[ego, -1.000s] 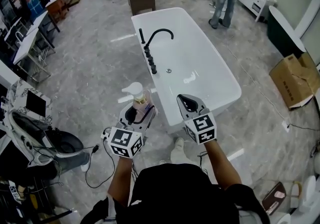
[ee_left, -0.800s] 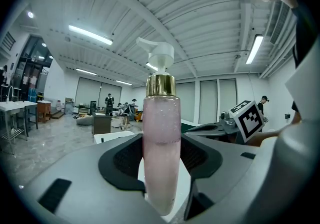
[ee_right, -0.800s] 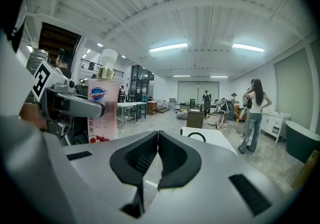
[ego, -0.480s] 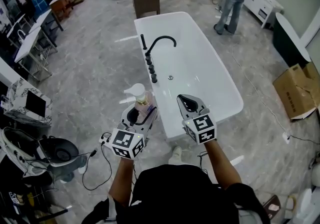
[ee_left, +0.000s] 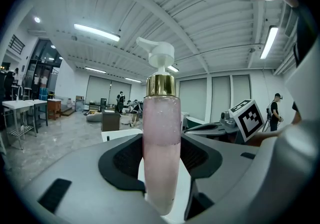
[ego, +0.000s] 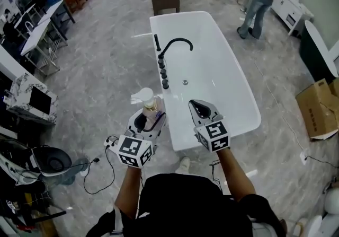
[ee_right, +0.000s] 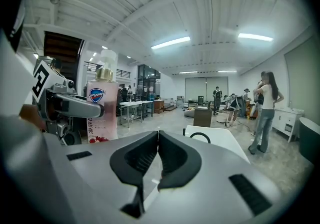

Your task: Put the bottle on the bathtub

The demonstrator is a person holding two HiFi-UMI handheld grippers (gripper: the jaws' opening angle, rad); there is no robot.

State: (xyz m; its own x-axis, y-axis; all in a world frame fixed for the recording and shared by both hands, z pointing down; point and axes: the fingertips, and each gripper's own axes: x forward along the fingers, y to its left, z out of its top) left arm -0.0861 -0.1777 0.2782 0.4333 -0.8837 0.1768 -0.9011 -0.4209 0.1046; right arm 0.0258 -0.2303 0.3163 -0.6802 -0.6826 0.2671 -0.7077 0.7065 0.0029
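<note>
Pump bottle: clamped in the jaws of the left gripper, which press on its lower body from both sides. It is held clear of any surface, with its long axis upright and the pump head uppermost. In the head view it hangs over the floor, just beside the left edge of the bathtub near that tub's nearest corner. The rim therefore lies ahead and to the right of the bottle, and the black faucet stands further along the same side. Right gripper: jaws pressed together with nothing between them, held over the tub's near end. Assessment: the carrying step is in hand and the set-down is not yet done. The left gripper alone bears the load, so the placement appears to turn on a short shift rightward and forward onto the rim, keeping the bottle vertical.
</note>
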